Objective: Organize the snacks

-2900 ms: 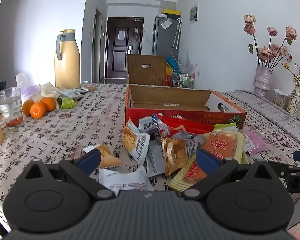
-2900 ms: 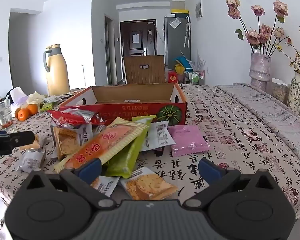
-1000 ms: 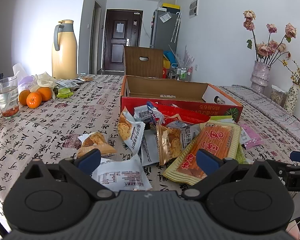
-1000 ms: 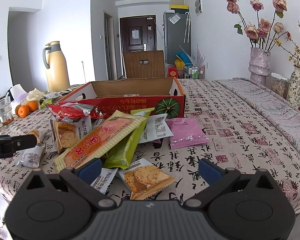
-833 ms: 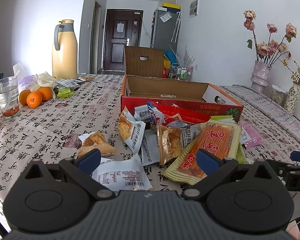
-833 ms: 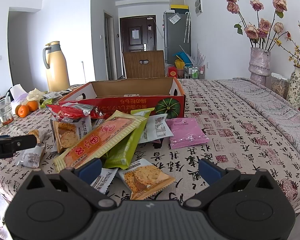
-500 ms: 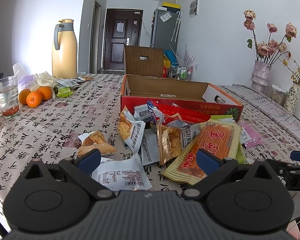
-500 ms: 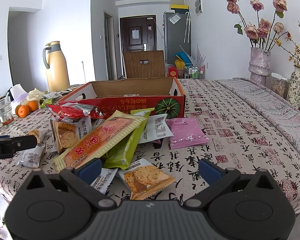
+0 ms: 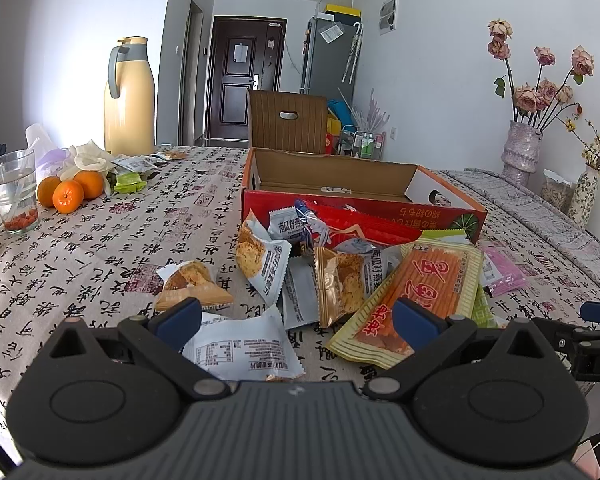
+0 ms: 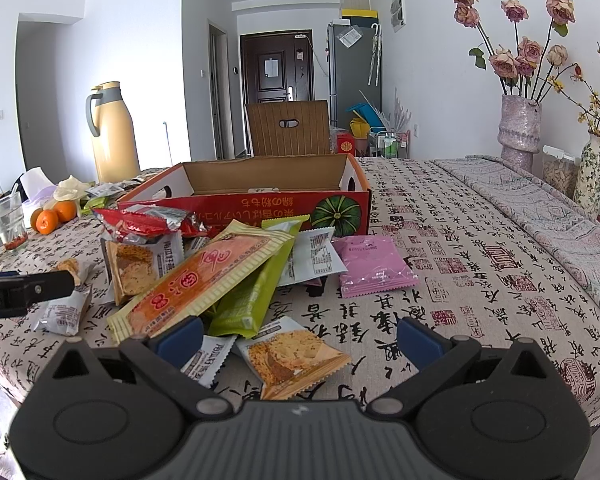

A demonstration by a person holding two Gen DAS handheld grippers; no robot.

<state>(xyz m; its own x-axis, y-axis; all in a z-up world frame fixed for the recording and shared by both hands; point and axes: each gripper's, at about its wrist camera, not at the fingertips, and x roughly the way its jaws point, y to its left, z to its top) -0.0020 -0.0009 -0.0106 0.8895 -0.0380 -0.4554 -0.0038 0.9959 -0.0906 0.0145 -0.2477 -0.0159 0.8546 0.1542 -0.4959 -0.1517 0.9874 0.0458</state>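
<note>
1. Tablecloth (image 10: 440,264) printed with calligraphy covers the table; yellow thermos (image 9: 129,96), oranges (image 9: 69,194) and a glass (image 9: 12,192) sit far left, flower vase (image 10: 520,132) far right.
2. Red cardboard box (image 9: 360,200) sits mid-table, top open.
3. Snack packets lie heaped just in front of the box: long orange packet (image 10: 204,284) on top of a green packet (image 10: 256,292), pink packet (image 10: 370,266) to the right.
4. Left gripper (image 9: 296,318): jaws wide apart, holding nothing, above a white packet (image 9: 240,346).
5. Right gripper (image 10: 298,336): jaws wide apart, holding nothing, above a cake packet (image 10: 292,356).

light: bright daylight from left | shadows: soft | focus: sharp | edges: fisheye-bent, dark corners
</note>
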